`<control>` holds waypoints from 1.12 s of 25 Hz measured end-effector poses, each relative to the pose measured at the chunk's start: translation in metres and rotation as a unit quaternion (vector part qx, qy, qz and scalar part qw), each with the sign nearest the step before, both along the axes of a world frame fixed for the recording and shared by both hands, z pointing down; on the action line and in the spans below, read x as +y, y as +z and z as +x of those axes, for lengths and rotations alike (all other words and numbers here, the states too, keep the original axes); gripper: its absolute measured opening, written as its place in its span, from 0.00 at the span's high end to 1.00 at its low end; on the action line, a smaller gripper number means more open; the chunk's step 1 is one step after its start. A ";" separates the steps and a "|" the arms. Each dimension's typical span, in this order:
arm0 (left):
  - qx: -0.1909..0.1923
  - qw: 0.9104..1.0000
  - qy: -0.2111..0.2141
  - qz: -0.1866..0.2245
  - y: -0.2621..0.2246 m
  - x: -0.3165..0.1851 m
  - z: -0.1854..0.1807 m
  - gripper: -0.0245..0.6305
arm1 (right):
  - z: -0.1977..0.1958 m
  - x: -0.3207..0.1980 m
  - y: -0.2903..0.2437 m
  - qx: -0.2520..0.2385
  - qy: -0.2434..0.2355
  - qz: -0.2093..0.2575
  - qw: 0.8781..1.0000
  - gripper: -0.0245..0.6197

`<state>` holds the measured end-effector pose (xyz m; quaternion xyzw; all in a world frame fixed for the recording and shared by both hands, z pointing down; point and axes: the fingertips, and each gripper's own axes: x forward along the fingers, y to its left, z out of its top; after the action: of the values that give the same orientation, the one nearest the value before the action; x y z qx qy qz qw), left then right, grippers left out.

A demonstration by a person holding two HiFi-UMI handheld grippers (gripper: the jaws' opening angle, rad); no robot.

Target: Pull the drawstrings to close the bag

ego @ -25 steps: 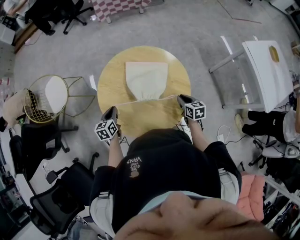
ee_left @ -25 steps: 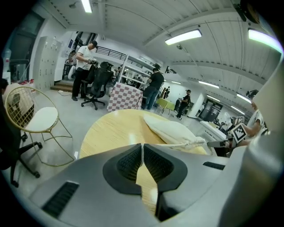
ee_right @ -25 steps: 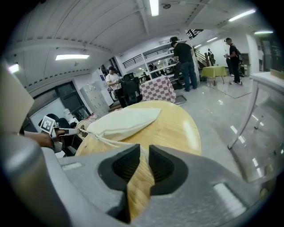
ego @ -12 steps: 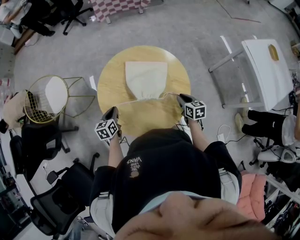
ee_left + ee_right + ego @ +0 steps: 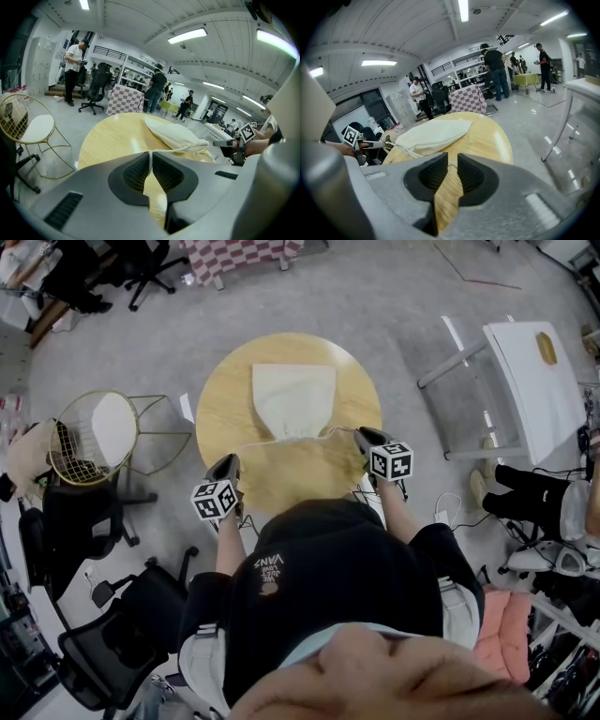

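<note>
A cream drawstring bag (image 5: 293,399) lies flat on the round wooden table (image 5: 225,399), its gathered mouth toward me. In the left gripper view the bag (image 5: 171,133) has a drawstring (image 5: 174,149) running from its mouth into my left gripper (image 5: 150,157), which is shut on it. In the head view, my left gripper (image 5: 228,459) sits at the table's near left edge. My right gripper (image 5: 359,434) is at the near right edge. Its jaws (image 5: 453,159) stand slightly apart with bare wood showing between them, and the other drawstring (image 5: 405,151) lies slack beside the bag (image 5: 431,136).
A gold wire chair (image 5: 94,432) stands left of the table, with black office chairs (image 5: 103,652) behind it. A white table (image 5: 534,381) stands at the right. Several people stand far off by a checkered table (image 5: 124,99).
The right drawstring was straight and taut one second ago and now lies curved and slack near my right gripper. The bag and the left gripper have barely moved.
</note>
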<state>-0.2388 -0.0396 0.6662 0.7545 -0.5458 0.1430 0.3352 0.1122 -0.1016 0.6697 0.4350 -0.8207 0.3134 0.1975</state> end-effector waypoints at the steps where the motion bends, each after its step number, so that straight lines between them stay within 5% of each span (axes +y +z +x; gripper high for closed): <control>1: 0.000 1.000 0.004 -0.002 0.001 0.001 0.001 0.91 | 0.000 0.000 -0.001 0.000 0.000 0.001 1.000 0.87; 10: -0.015 1.000 0.005 -0.002 0.002 0.003 -0.002 0.81 | -0.002 0.002 -0.001 -0.002 0.000 0.002 1.000 0.87; 28: -0.020 0.998 0.019 0.055 -0.032 -0.018 0.009 0.81 | -0.012 -0.007 -0.017 -0.016 0.002 0.021 1.000 0.87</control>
<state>-0.2301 -0.0575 0.6340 0.7795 -0.5445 0.1337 0.2793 0.1006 -0.1087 0.6525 0.4359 -0.8293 0.3031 0.1744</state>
